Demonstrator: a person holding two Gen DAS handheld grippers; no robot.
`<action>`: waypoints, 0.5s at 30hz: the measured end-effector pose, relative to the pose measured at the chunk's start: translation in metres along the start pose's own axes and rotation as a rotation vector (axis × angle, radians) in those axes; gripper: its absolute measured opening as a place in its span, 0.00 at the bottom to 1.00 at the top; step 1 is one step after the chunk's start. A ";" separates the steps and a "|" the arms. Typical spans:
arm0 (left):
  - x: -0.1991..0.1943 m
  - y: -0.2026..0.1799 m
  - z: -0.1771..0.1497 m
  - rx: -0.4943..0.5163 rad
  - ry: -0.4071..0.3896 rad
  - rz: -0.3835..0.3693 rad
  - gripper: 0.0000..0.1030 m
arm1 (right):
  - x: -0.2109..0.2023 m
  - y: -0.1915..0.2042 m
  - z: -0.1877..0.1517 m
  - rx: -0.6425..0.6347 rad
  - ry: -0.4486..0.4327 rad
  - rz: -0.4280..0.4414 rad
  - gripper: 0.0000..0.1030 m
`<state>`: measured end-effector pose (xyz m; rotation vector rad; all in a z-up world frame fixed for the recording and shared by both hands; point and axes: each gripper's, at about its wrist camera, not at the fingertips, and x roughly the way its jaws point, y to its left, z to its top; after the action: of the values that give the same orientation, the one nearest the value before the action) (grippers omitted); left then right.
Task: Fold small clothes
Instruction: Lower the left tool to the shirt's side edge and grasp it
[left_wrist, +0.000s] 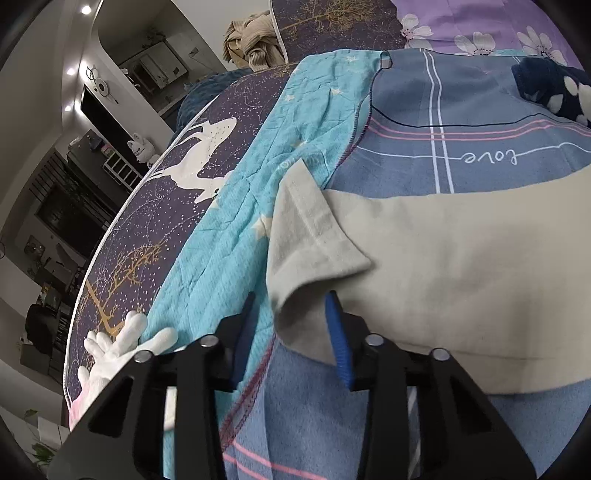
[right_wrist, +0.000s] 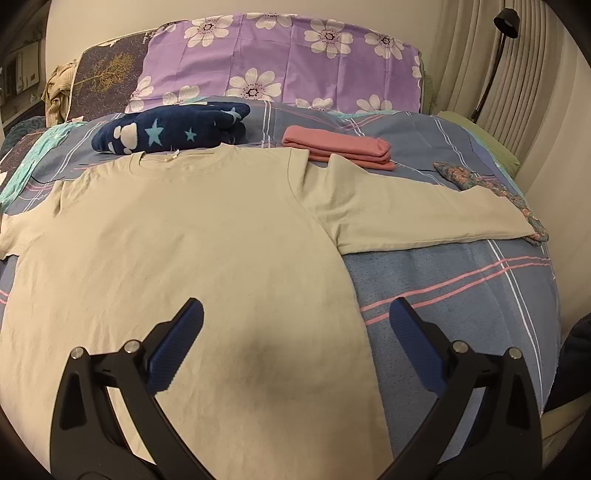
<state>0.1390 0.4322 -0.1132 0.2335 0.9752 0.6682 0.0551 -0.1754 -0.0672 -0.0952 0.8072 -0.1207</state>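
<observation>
A beige T-shirt (right_wrist: 184, 240) lies flat, neck away from me, on the blue plaid bedsheet (right_wrist: 461, 288). In the left wrist view its left sleeve (left_wrist: 314, 240) sits over the sheet's edge. My left gripper (left_wrist: 291, 321) straddles the lower corner of that sleeve. Its blue pads are fairly close together, but a clear gap shows and they do not pinch the cloth. My right gripper (right_wrist: 295, 317) hovers wide open over the shirt's lower right part, holding nothing. The right sleeve (right_wrist: 424, 214) is spread out to the right.
A folded pink garment (right_wrist: 340, 149) and a navy star-print bundle (right_wrist: 173, 129) lie behind the shirt, before a purple floral pillow (right_wrist: 280, 62). A small floral cloth (right_wrist: 517, 199) lies right. A turquoise star cloth (left_wrist: 229, 221) and a white-gloved hand (left_wrist: 122, 343) are at the bed's left edge.
</observation>
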 end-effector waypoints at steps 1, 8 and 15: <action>0.002 0.001 0.004 -0.005 -0.001 -0.005 0.11 | 0.000 0.001 0.000 0.000 0.002 0.000 0.98; -0.027 0.017 0.028 -0.170 -0.111 -0.218 0.00 | 0.002 0.001 0.000 -0.008 0.007 -0.001 0.98; -0.161 -0.039 0.048 -0.101 -0.350 -0.602 0.00 | 0.004 -0.005 -0.002 0.036 0.020 0.030 0.98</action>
<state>0.1333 0.3071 0.0051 -0.0382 0.6230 0.1138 0.0560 -0.1812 -0.0714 -0.0481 0.8256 -0.1078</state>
